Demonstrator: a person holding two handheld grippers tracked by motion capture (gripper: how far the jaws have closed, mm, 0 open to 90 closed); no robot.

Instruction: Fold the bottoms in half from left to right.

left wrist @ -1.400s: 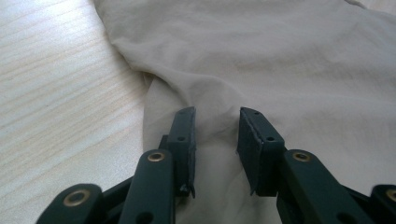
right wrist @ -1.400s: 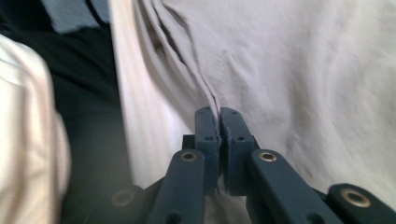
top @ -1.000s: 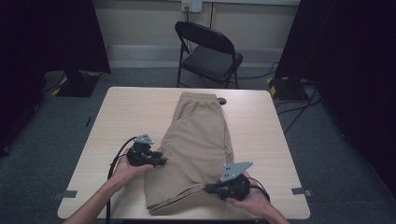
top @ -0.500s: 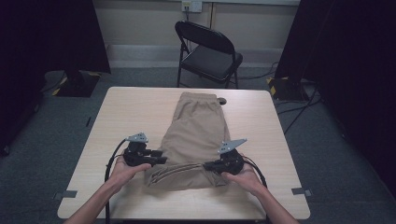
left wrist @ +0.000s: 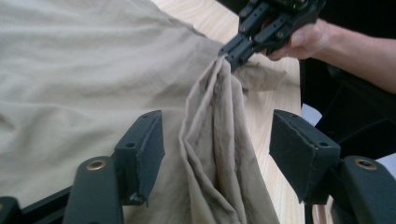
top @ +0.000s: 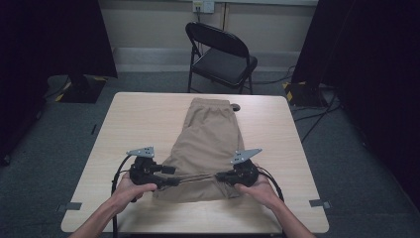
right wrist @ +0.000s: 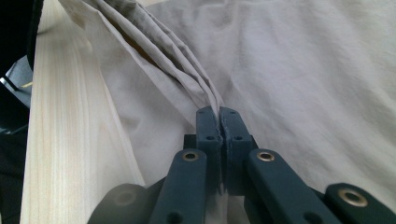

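Khaki shorts point(top: 208, 134) lie flat on the wooden table point(top: 143, 119), waistband at the far side. Their near hem point(top: 198, 177) is pulled into a taut ridge between my two grippers. My left gripper point(top: 171, 181) holds its jaws wide; they have just been opening. In the left gripper view a bunched fold of the shorts point(left wrist: 212, 140) lies between the jaws of the left gripper point(left wrist: 217, 130), and neither pad presses on it. My right gripper point(top: 220, 176) is shut on the hem; its own view shows the right gripper point(right wrist: 218, 112) pinching gathered pleats of the shorts point(right wrist: 303, 93).
A black folding chair point(top: 223, 54) stands beyond the table's far edge. A small dark object point(top: 236, 107) lies by the waistband. Cables trail from both grippers toward the near edge. Bare wood point(right wrist: 60, 140) runs beside the cloth on both sides.
The right gripper carried the near hem up the table, away from the front edge, folding the cloth over. The left gripper's jaws have spread apart off the fabric.
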